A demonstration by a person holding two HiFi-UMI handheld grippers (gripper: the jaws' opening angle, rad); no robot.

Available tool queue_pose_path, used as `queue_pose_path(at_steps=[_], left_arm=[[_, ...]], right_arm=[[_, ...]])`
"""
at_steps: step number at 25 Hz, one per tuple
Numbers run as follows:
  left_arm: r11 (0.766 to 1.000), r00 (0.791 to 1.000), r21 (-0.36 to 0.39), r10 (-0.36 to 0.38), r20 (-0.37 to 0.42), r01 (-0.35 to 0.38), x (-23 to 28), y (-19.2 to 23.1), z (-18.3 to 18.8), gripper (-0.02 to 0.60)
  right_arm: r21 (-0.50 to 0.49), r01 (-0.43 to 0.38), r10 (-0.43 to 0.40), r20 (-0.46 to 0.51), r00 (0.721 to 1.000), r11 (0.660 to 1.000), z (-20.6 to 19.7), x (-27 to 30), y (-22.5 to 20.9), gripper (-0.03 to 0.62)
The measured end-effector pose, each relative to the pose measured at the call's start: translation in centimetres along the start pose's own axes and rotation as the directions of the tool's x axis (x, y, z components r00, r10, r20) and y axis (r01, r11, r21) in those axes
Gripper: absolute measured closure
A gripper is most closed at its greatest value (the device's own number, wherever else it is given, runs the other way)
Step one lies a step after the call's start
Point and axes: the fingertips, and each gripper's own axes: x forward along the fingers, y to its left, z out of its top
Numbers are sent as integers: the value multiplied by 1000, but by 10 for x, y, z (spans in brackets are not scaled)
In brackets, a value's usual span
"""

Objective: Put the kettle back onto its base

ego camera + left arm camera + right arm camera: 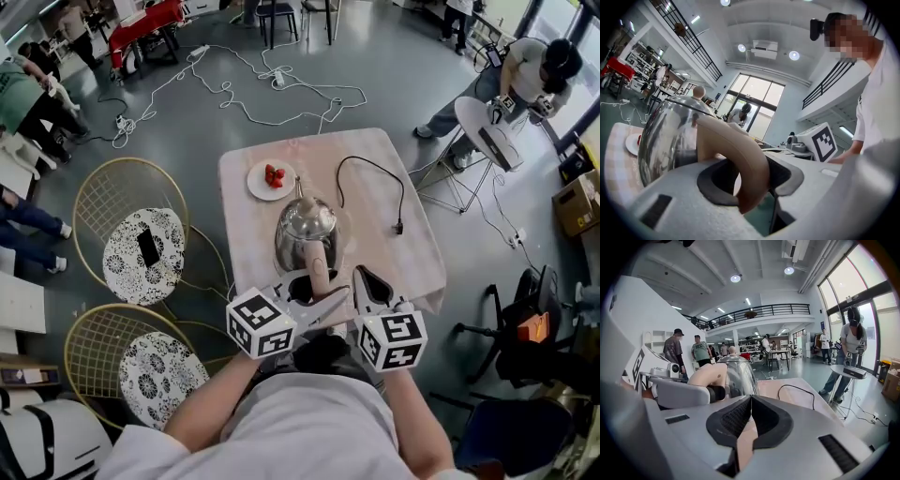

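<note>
left hand-held gripper (751,177) holds the kettle (305,225) by its beige handle (736,150): the jaws stand wide, one dark pad on each side of the curved grip and both against it. it points about level, and its marker cube is close to the person's body. right hand-held gripper (751,401) is just beside it, to the right of the handle. its jaws are closed tip to tip with nothing between them, and it tilts slightly down toward the tabletop (375,253).

the steel kettle is at the near edge of the tabletop with its spout pointing away from the person and its lid knob on top. i cannot tell whether its bottom rests on anything. beyond it, to the left, lies a white plate (258,183) with strawberries (274,175). to the right a black cord (375,169) loops across the surface and ends in a plug (398,227). left of the tabletop stand two round wire chairs (103,202) with patterned cushions.
</note>
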Motion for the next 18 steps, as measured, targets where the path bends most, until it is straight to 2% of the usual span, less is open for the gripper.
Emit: queue_pose_path(at_steps=[18], left_arm=[[995, 995, -22, 98, 12, -98, 67, 62, -9, 422]], right_arm=[[-31, -103, 100, -84, 991, 994, -1, 57, -59, 589]])
